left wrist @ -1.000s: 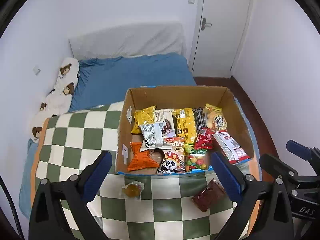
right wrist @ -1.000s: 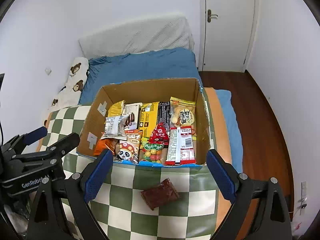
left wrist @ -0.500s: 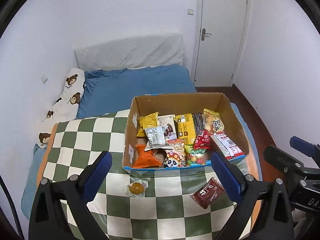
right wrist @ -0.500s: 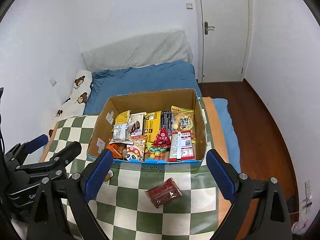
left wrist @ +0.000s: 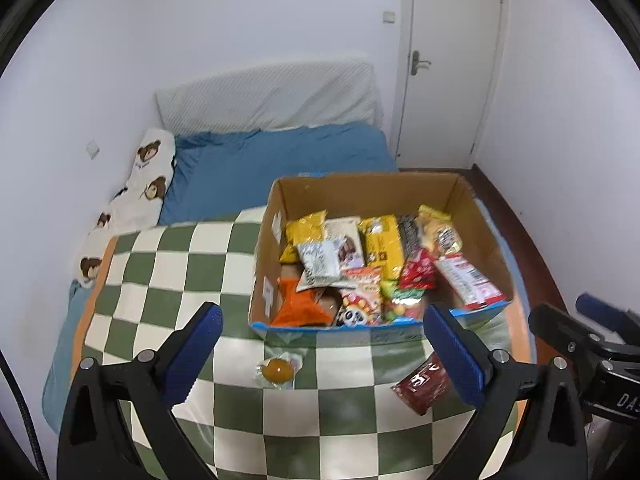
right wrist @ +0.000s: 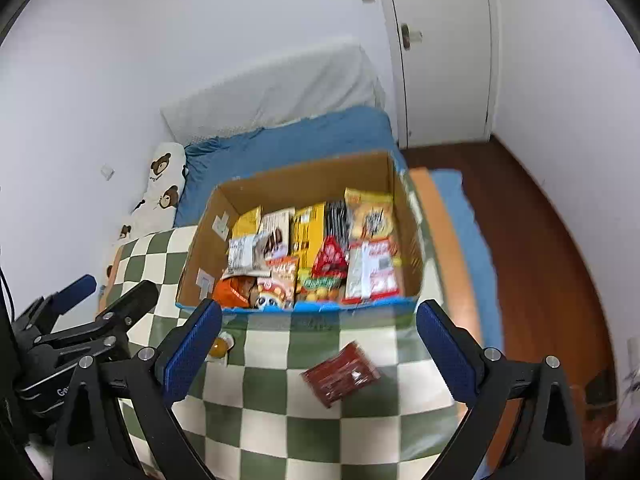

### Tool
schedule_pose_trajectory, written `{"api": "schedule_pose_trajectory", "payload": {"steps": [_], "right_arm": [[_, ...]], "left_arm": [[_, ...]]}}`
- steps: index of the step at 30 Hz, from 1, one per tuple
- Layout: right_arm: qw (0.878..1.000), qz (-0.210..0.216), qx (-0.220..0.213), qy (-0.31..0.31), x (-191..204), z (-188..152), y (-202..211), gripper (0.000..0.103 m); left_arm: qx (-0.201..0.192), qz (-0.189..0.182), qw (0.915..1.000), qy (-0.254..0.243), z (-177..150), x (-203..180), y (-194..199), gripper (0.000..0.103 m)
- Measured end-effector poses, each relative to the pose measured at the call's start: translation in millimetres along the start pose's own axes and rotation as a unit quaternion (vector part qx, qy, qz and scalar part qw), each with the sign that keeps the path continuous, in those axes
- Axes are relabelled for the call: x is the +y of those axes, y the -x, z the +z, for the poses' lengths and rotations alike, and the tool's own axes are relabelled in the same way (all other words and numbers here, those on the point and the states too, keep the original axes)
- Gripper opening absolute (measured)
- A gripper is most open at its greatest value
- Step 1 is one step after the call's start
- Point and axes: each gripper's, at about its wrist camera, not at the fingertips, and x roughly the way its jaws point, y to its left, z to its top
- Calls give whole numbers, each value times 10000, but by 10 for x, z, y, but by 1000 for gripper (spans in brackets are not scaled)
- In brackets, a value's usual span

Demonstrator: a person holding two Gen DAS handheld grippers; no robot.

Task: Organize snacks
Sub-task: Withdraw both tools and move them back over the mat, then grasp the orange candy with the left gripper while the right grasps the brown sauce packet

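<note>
A cardboard box point(left wrist: 360, 190) full of snack packets stands on the green-and-white checked cloth point(left wrist: 168, 272); it also shows in the right wrist view point(right wrist: 304, 176). In front of it lie a small clear-wrapped orange snack point(left wrist: 277, 369) and a dark red packet point(left wrist: 424, 385), which also shows in the right wrist view point(right wrist: 340, 374). My left gripper point(left wrist: 322, 336) is open and empty, held above the cloth before the box. My right gripper point(right wrist: 318, 334) is open and empty, above the red packet. Each gripper shows at the edge of the other's view.
The cloth covers the near part of a bed with a blue sheet point(left wrist: 280, 156) and a bear-print pillow point(left wrist: 140, 184). White walls stand close on the left and right. A white door point(left wrist: 448, 60) and wooden floor point(right wrist: 540, 240) lie at the right.
Both grippers have pulled back and up from the box, so it looks smaller and farther. The right wrist view is blurred from motion. Both stay open and empty.
</note>
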Motion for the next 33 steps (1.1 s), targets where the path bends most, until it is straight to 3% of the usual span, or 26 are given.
{"api": "schedule_pose_trajectory", "payload": {"steps": [6, 12, 17, 21, 26, 31, 32, 33], "right_arm": [[9928, -75, 830, -860, -331, -437, -770, 100], [9650, -150, 1685, -2002, -740, -925, -1556, 100], [9505, -221, 1791, -2529, -849, -1087, -1900, 99], [9578, -372, 1735, -2262, -674, -1063, -2054, 97], [9718, -609, 1776, -1427, -405, -1072, -2179, 72], [9777, -627, 1867, -729, -269, -1191, -2149, 67], [9774, -614, 1897, -704, -272, -1213, -2137, 66], [9769, -593, 1932, -697, -268, -1231, -2135, 66]], "left_arm": [[546, 337, 9976, 243, -332, 298, -464, 103], [1312, 654, 9866, 722, -727, 756, -937, 103], [1630, 796, 9782, 1012, -881, 1022, -1160, 103], [1872, 760, 9722, 1186, -895, 1137, -1340, 103], [2260, 336, 9658, 1228, -869, 1081, -1645, 103], [2712, -177, 9567, 1040, -868, 894, -2065, 103], [2776, -242, 9553, 990, -872, 859, -2141, 98], [2842, -304, 9535, 954, -883, 824, -2213, 86]]}}
